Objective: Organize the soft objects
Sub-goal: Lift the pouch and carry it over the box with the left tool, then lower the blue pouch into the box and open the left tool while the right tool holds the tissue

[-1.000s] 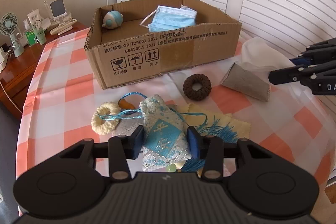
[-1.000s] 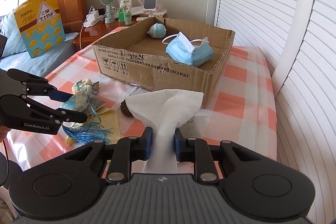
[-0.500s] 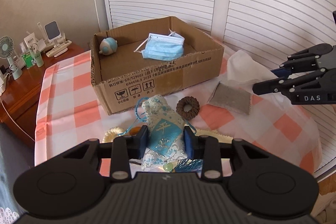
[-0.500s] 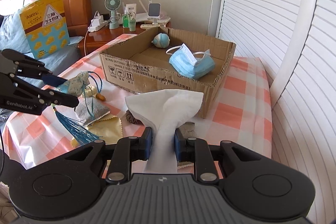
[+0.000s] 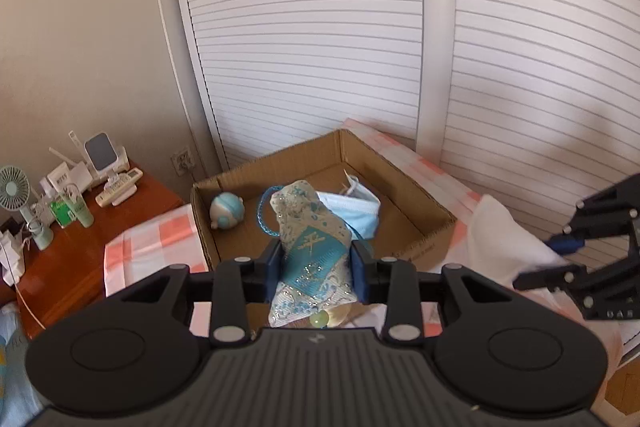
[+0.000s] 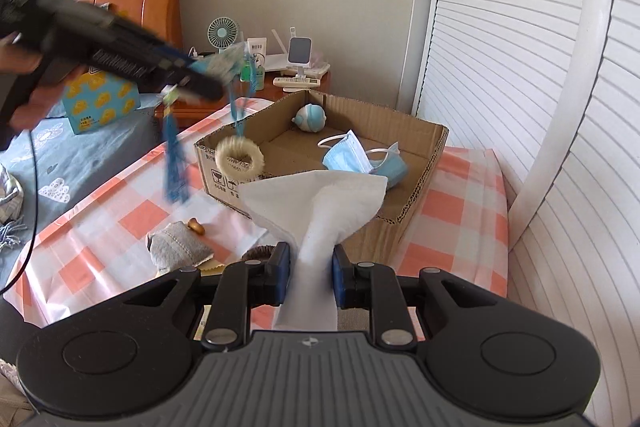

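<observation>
My left gripper (image 5: pixel 316 263) is shut on a blue-and-white embroidered sachet (image 5: pixel 310 239), held high in the air over the near side of the cardboard box (image 5: pixel 436 215). In the right wrist view the sachet's blue cord (image 6: pixel 240 107), a cream ring (image 6: pixel 239 159) and a blue tassel (image 6: pixel 176 163) dangle from it. My right gripper (image 6: pixel 308 275) is shut on a white cloth (image 6: pixel 320 203) in front of the box (image 6: pixel 424 183). The box holds a blue face mask (image 6: pixel 360 163) and a small blue-and-white ball (image 6: pixel 310 117).
On the checked tablecloth (image 6: pixel 132 219) lie a grey pouch (image 6: pixel 176 247), a small orange piece (image 6: pixel 196 225) and a brown ring (image 6: pixel 260 251). A wooden nightstand (image 5: pixel 72 255) with a fan and bottles stands left of the table. Louvred doors are behind and right. A bed is at the left.
My left gripper has lifted the sachet off the table and carried it up and toward the box, cream ring and tassel dangling. My right gripper has risen a little with the white cloth.
</observation>
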Demonstrator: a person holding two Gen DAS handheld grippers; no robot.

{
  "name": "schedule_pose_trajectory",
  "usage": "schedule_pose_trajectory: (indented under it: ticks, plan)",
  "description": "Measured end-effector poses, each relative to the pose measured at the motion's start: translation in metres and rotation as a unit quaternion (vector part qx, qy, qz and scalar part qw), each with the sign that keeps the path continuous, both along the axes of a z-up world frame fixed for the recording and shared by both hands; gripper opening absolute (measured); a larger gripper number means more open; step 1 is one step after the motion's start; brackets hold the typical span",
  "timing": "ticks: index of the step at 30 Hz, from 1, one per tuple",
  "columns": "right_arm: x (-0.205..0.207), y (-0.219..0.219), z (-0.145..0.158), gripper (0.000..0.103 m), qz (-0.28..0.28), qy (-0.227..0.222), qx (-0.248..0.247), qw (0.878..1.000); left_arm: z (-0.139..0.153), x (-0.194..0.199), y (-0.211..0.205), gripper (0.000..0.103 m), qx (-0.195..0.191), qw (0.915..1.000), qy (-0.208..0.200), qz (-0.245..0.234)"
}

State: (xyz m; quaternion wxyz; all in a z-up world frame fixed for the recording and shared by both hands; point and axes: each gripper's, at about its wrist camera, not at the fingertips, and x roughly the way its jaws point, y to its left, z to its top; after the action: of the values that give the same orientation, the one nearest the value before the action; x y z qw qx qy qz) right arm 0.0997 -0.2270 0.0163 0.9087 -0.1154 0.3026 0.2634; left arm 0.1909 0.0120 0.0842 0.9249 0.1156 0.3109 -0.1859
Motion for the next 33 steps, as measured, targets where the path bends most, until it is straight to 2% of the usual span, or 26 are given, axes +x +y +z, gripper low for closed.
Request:
schedule_pose_trajectory:
  ticks: [7,13,17,25,29,33]
  plan:
    - [0.005,-0.002,0.004,0.025,-0.003,-0.002,0.002,1.000,0.001,0.065,-0.006,0.034,0.008,0.9997,-0.001,0.024]
    - [0.011,-0.004,0.005,0.025,-0.006,-0.003,0.001,1.000,-0.008,0.082,-0.003,0.033,0.002,0.9991,0.004,0.041]
    - [0.014,-0.006,0.002,0.025,-0.009,0.002,0.002,1.000,0.004,0.066,-0.003,0.033,0.005,0.9994,-0.020,0.028]
    - [0.015,-0.002,-0.001,0.025,-0.009,0.008,0.003,1.000,0.037,0.000,-0.005,0.033,0.015,0.9975,-0.062,-0.030]
    - [0.012,0.002,0.001,0.025,-0.006,0.005,0.004,1.000,0.036,-0.025,-0.006,0.033,0.015,0.9974,-0.046,-0.054]
    - [0.007,0.008,0.003,0.025,-0.001,0.001,0.000,1.000,0.007,-0.044,-0.019,0.033,0.045,0.9950,0.006,-0.089]
